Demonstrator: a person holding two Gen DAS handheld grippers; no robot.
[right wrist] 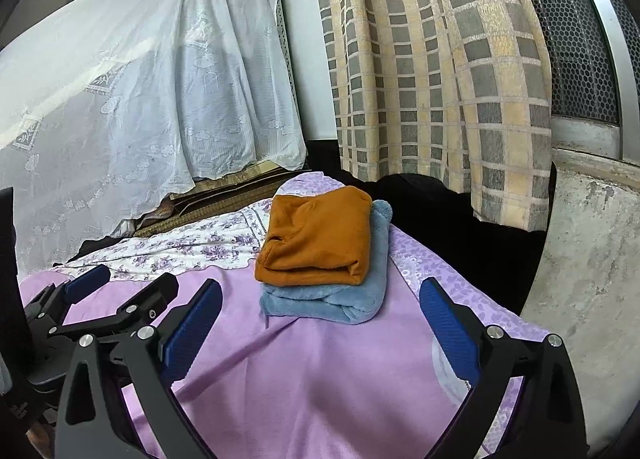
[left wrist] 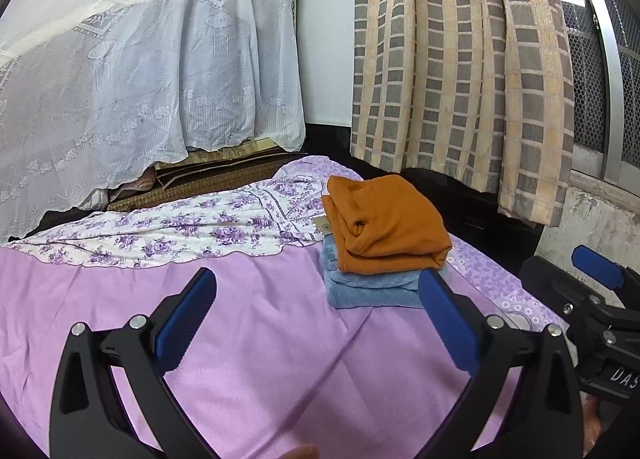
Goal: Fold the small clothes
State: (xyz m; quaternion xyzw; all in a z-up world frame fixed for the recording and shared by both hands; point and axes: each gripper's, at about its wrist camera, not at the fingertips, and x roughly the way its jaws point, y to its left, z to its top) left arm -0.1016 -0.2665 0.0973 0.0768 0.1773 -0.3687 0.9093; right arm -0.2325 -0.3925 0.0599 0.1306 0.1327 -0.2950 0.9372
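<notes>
Both grippers hover with fingers spread wide and holding nothing above a lilac sheet [left wrist: 260,339] spread over a bed. The left gripper [left wrist: 318,309] shows blue ribbed fingers [left wrist: 186,323] clear of the fabric below; the right gripper [right wrist: 320,317] is spread just as wide, its blue fingers [right wrist: 448,329] also touching nothing. On the body of the right gripper, seen from the left wrist camera, the white letters "DAS" can be read, the rest cut off. A folded orange garment [right wrist: 316,237] sits on top of a folded light-blue towel [right wrist: 328,299], the stack lying ahead of both grippers, beyond the fingertips and apart from them. A purple-flowered white garment [left wrist: 172,227] lies flat to the left of the stack, with a small tag at its edge, too small to read. Behind hang a white lace curtain [left wrist: 160,59] and a checked curtain [right wrist: 440,71].
</notes>
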